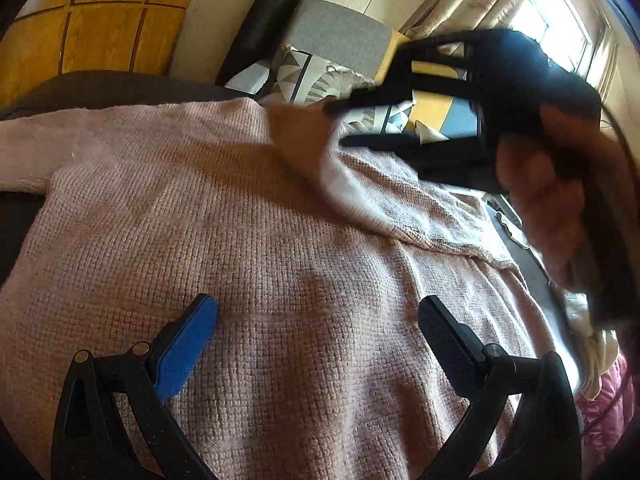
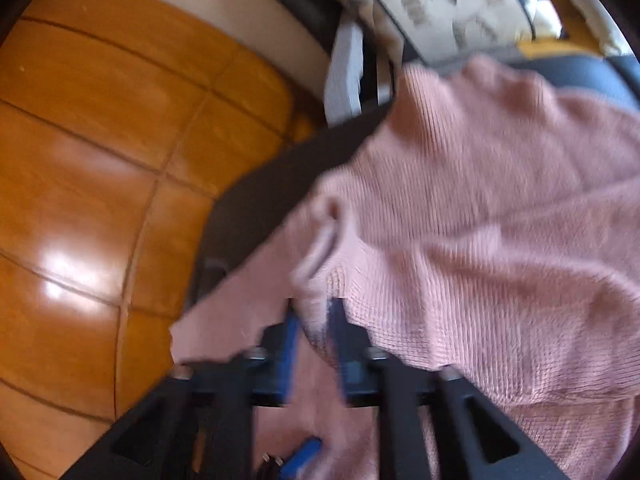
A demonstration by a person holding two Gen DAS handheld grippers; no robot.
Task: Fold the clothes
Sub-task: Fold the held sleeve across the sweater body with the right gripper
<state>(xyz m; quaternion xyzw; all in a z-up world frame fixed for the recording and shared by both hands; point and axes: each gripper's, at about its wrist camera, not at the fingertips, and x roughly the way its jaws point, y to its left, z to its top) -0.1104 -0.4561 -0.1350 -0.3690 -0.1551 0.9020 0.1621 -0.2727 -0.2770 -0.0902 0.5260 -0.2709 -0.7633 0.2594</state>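
A pink knitted sweater [image 1: 248,216] lies spread over a dark surface. My left gripper [image 1: 318,312] hovers open just above its body, one blue pad and one black pad wide apart, nothing between them. In the left wrist view my right gripper [image 1: 340,124] sits at the upper right, held by a hand [image 1: 552,200], lifting the sweater's sleeve [image 1: 360,184] across the body. In the right wrist view my right gripper [image 2: 314,312] is shut on a fold of that pink sweater [image 2: 480,208]; the picture is blurred by motion.
Shiny orange floor tiles [image 2: 88,152] lie to the left of the dark surface [image 2: 260,200]. Patterned cushions [image 1: 308,76] and a grey seat back [image 1: 340,36] stand behind. Curtains and a bright window [image 1: 560,20] are at the upper right. More pink and white clothes [image 1: 604,380] lie at the right edge.
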